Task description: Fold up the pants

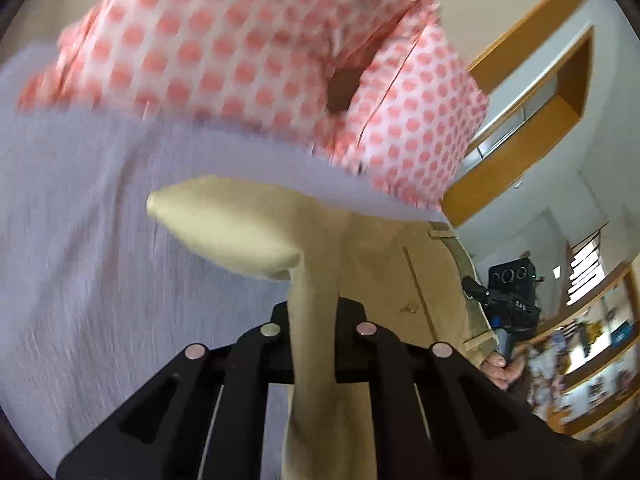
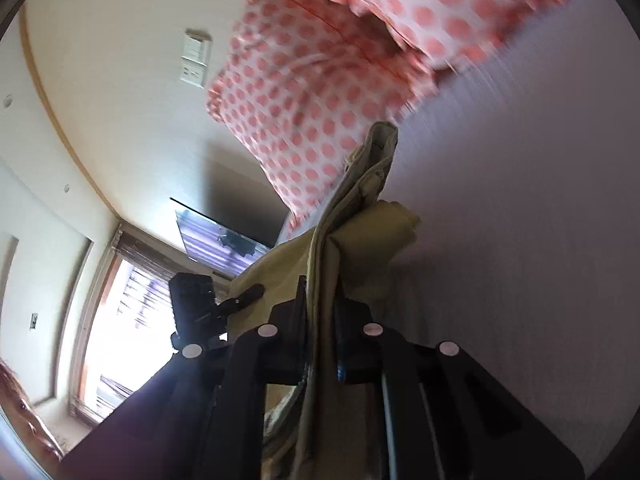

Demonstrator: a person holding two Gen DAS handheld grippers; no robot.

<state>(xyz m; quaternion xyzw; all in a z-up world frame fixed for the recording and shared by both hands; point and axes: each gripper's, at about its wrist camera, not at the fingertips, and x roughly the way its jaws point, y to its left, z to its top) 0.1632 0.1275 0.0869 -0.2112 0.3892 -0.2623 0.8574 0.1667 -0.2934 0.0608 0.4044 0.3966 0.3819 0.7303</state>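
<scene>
Legible text, labels, brands, numbers: none. Faint light marks on the other gripper's black body are too blurred to read.

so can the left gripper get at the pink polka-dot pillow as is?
Probably not. The left gripper is shut on the beige cotton pants, so its jaws are occupied. The pink polka-dot pillow lies ahead on the lavender sheet; it would need to release first.

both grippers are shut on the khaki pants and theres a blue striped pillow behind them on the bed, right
Not quite. The pillow is white with pink dots, not blue striped, as both wrist views show. The rest holds: the left gripper and right gripper are each shut on the khaki pants.
</scene>
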